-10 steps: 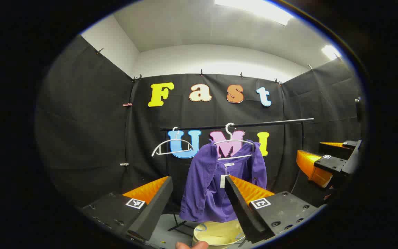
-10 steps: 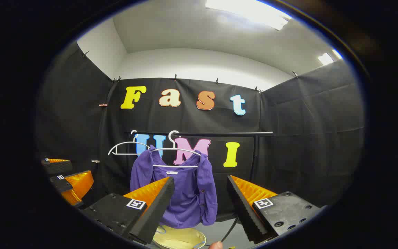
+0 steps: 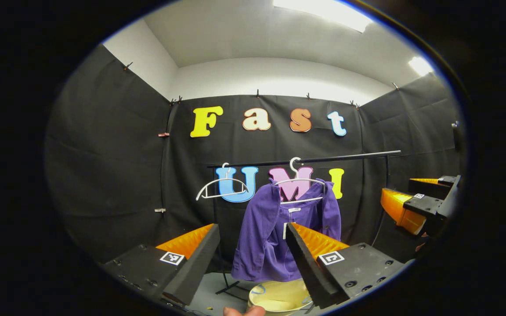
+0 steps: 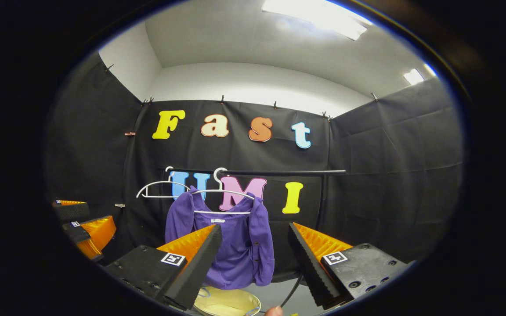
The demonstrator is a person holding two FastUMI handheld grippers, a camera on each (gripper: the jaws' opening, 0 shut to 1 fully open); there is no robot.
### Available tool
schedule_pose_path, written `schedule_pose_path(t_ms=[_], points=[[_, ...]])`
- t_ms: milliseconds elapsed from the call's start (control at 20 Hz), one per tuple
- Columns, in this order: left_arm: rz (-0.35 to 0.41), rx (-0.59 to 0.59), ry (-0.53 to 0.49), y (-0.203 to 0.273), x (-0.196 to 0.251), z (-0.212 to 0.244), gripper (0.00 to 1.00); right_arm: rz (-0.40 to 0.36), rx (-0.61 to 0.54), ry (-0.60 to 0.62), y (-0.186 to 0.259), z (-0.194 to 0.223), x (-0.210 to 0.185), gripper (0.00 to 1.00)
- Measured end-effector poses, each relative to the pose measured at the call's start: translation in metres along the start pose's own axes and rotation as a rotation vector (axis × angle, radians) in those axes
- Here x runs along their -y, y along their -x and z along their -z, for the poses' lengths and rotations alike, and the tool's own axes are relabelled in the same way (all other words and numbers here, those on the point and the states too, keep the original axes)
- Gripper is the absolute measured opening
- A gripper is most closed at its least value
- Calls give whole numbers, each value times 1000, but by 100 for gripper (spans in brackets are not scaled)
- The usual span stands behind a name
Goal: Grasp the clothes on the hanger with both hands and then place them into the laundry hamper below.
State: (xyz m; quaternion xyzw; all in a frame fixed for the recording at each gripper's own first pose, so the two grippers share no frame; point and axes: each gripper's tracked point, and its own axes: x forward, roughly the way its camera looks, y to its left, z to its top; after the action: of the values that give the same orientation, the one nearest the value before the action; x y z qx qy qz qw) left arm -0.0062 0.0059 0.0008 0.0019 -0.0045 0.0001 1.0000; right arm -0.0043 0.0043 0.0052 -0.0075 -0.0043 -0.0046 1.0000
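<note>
Long black metal clothes rail (image 3: 305, 159) running across the back of the booth, standing on a thin black floor stand (image 3: 226, 287). Purple ribbed button-up garment (image 3: 275, 232) hanging from a white wire hanger (image 3: 299, 182) on that rail, right above the round cream-coloured laundry hamper (image 3: 279, 296) on the floor; garment hem just over the hamper rim, whether touching cannot be told. Same garment (image 4: 235, 241) and hamper (image 4: 226, 302) seen from the right gripper view. Left gripper (image 3: 253, 259) spread wide, nothing between its fingers, well short of the garment. Right gripper (image 4: 255, 259) likewise spread wide and bare, also apart from the cloth. Second white wire hanger (image 3: 220, 186), bare, on the rail left of the garment. Small white tag (image 3: 285, 230) dangling inside the garment's open front.
</note>
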Motion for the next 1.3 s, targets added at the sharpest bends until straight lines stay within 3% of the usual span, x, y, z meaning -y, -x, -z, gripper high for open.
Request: schedule_pose_path(t_ms=[900,1300], points=[[41,-11,2,-7,7,4,95,25,-1,32,4,0,7,97],[61,-22,-3,-61,30,12,95,30,-16,21,-51,18,18,98]])
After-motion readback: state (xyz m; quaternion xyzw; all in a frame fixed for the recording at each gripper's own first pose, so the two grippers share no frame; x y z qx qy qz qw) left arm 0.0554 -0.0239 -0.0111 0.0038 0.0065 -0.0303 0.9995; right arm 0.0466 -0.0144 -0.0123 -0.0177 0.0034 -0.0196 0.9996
